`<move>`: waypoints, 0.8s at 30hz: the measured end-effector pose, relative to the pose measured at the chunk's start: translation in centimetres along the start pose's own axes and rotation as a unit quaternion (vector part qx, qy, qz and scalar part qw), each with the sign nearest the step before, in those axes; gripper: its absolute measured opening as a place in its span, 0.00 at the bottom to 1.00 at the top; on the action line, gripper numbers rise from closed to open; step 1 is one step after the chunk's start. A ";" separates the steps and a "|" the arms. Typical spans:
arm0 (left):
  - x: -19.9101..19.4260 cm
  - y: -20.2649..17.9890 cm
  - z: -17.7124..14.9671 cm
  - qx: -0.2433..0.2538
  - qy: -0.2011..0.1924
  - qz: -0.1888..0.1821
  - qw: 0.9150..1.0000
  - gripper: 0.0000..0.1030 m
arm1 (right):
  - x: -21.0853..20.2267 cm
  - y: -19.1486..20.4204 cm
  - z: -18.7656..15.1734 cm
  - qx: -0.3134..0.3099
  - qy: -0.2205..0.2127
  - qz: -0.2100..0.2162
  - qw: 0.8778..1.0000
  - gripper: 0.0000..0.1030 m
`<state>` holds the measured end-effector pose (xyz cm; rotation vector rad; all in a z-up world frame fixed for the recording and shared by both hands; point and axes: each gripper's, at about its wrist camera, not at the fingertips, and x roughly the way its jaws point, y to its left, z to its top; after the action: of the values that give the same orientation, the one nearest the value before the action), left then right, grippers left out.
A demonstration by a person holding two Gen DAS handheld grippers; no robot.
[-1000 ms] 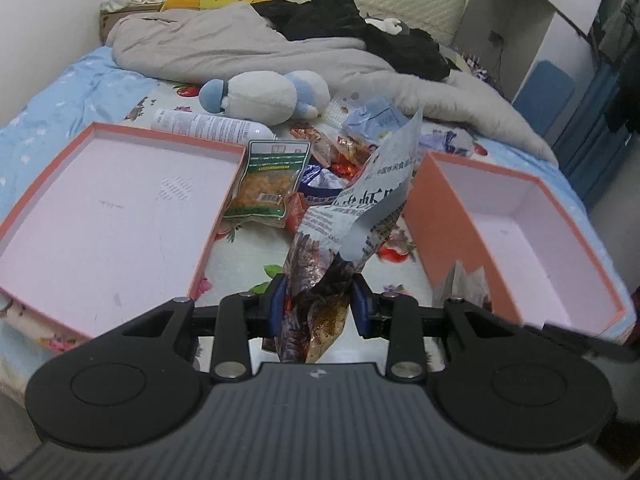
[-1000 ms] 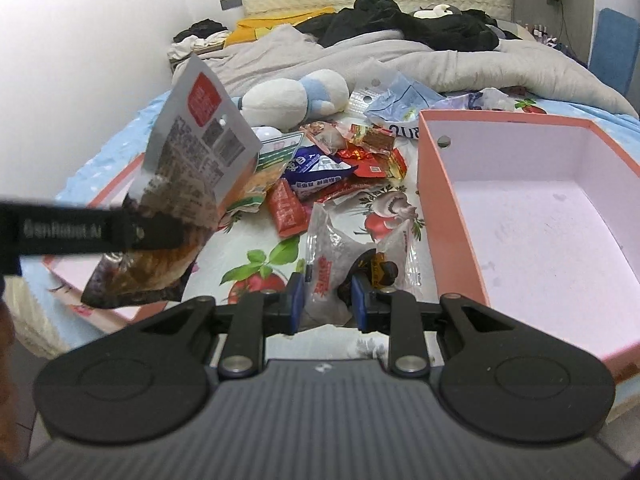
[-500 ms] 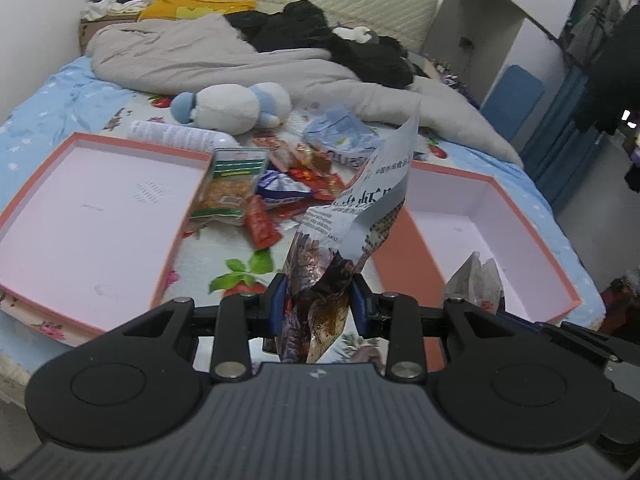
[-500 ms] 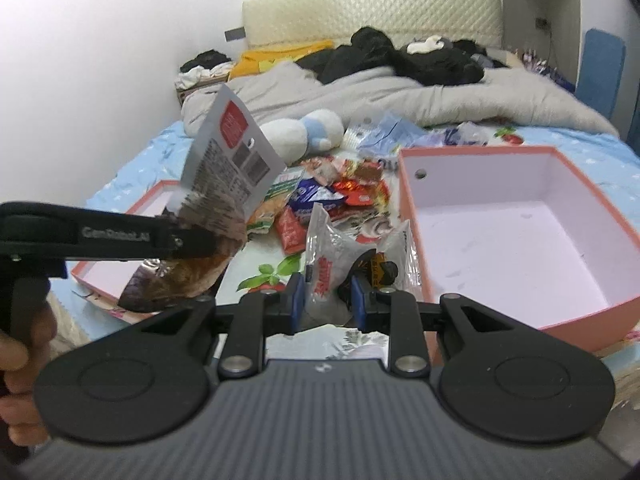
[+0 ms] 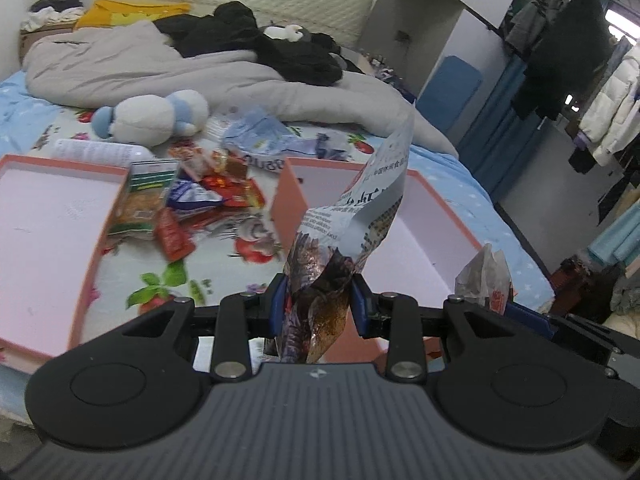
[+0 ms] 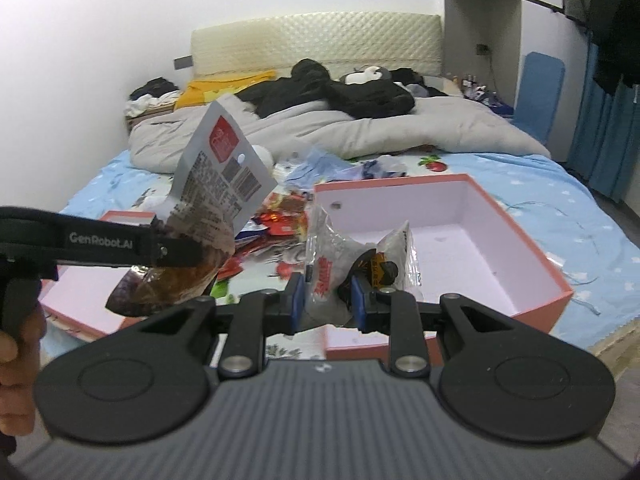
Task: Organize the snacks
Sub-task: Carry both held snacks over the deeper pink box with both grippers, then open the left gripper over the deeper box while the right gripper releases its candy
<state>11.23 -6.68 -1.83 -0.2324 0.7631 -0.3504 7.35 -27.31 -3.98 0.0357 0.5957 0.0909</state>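
Left gripper [image 5: 318,300]: narrow, pads pinching a brown snack pouch [image 5: 320,276], held above the bed [image 5: 472,196].
Right gripper [image 6: 326,298]: narrow, pinching a clear snack bag [image 6: 324,264] before the deep pink box [image 6: 516,240].
Loose snacks [image 5: 208,196]: piled between both boxes.

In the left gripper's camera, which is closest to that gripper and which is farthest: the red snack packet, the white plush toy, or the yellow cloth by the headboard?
1. Red snack packet, nearest, on the flowered sheet, left of the left gripper.
2. White plush toy, further up the bed, before the grey quilt.
3. Yellow cloth, farthest, at the headboard.
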 end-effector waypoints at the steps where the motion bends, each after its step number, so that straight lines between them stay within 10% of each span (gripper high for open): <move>1: 0.4 -0.4 0.2 0.001 0.002 -0.004 1.000 0.37 | 0.1 -0.6 0.0 0.005 0.002 -0.002 1.000 0.27; 24: 20.7 -9.4 5.0 0.037 0.089 -0.014 0.995 0.29 | 12.3 -14.0 0.2 0.039 0.085 -0.016 0.995 0.27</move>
<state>26.46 -23.00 -8.30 -0.1427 0.9221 -0.4286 18.69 -40.05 -11.49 0.0946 0.7703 0.0407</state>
